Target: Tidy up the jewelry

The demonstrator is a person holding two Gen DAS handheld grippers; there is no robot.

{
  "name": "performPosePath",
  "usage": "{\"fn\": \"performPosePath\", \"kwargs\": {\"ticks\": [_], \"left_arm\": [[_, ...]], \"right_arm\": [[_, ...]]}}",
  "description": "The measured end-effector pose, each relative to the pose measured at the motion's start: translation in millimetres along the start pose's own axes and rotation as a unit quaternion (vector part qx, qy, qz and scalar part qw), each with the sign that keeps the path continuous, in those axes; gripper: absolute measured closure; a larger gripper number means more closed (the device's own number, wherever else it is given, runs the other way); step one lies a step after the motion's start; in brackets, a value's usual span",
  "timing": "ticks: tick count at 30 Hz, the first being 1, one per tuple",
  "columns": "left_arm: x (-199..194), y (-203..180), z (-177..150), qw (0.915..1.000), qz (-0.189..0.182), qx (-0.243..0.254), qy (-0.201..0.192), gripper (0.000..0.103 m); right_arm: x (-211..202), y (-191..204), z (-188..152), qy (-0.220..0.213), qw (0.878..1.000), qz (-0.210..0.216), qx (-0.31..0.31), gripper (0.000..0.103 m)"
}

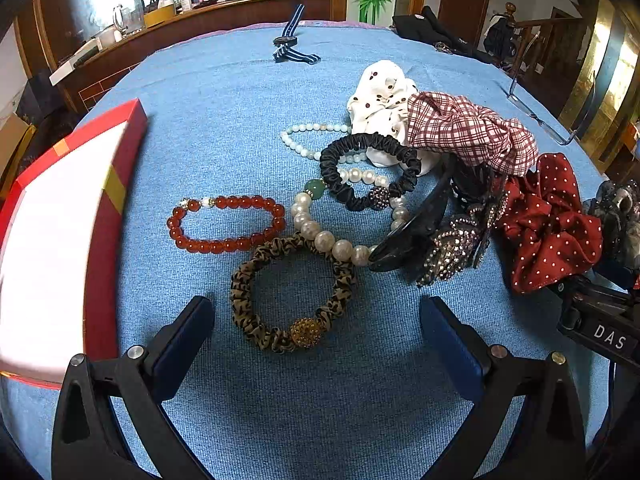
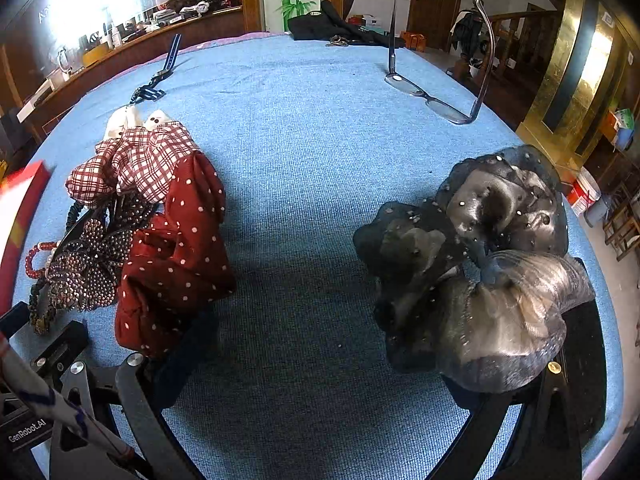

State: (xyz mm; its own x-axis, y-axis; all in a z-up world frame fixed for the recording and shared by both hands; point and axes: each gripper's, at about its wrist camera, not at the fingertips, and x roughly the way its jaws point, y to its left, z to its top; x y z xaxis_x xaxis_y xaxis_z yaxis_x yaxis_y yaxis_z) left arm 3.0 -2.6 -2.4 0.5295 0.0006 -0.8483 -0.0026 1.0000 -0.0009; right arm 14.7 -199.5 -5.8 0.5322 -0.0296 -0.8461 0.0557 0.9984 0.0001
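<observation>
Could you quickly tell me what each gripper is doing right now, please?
Left gripper: open, holding nothing, around the leopard-print fabric scrunchie.
Right gripper: open, holding nothing.

Bracelets point(image 1: 226, 224), scrunchies point(image 1: 550, 222) heaped on cloth

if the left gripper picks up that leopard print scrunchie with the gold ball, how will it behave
The leopard print scrunchie looks like soft gathered fabric, so it will probably sag and fold. Its gold ball likely swings lowest, being the only solid part.

Eyeglasses point(image 2: 434, 102) stand on the blue tablecloth point(image 2: 304, 128), near black clothing point(image 2: 320, 22).
</observation>
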Motion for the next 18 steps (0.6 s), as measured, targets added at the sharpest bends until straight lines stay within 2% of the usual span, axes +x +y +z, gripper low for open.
{"fn": "performPosePath", "kwargs": {"ticks": [18], "left_arm": [[-5.1,3.9,1.0,1.0,0.002,-0.002,-0.001,0.0]], "right_arm": [[-2.5,1.3,0.4,0.0,1.0,-0.003,0.005,0.0]]}}
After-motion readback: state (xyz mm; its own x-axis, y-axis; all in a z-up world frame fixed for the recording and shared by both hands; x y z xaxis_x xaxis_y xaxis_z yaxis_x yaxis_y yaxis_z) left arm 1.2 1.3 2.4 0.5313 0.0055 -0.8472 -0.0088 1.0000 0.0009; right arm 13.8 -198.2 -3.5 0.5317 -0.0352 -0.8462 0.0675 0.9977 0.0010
